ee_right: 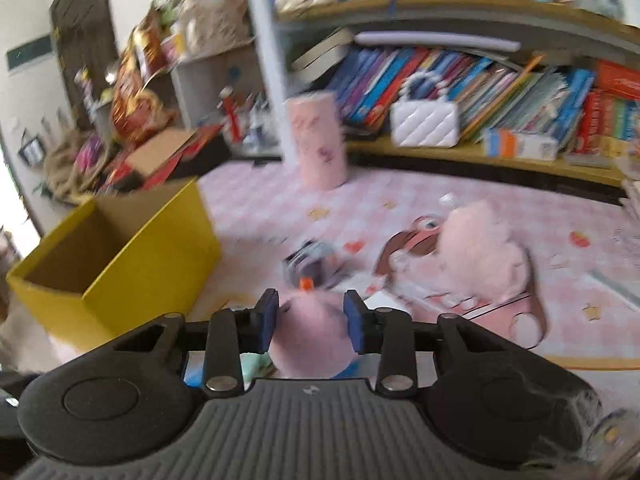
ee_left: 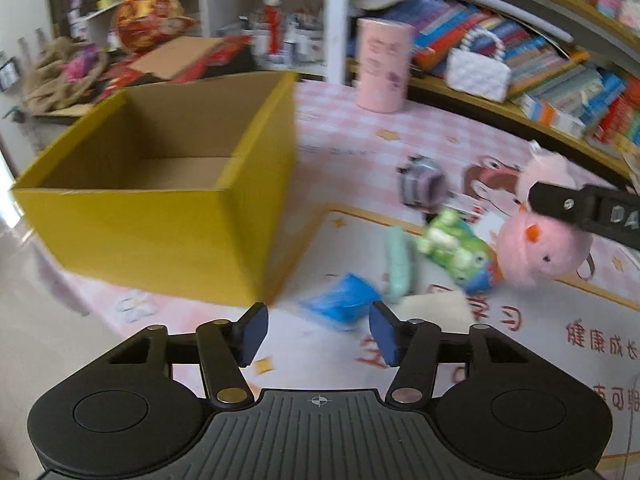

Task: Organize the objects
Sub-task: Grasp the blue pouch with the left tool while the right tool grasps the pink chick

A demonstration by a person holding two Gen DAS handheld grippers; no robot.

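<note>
An open yellow cardboard box stands empty on the pink mat; it also shows in the right wrist view. My right gripper is shut on a round pink plush chick, also seen in the left wrist view with the gripper's black finger over it. My left gripper is open and empty, just in front of a blue packet. A green frog toy, a mint green piece and a grey toy car lie on the mat.
A fluffy pink plush lies right of the chick. A pink cylinder tin and a white quilted bag stand at the back by a low bookshelf. Clutter and cardboard lie behind the box.
</note>
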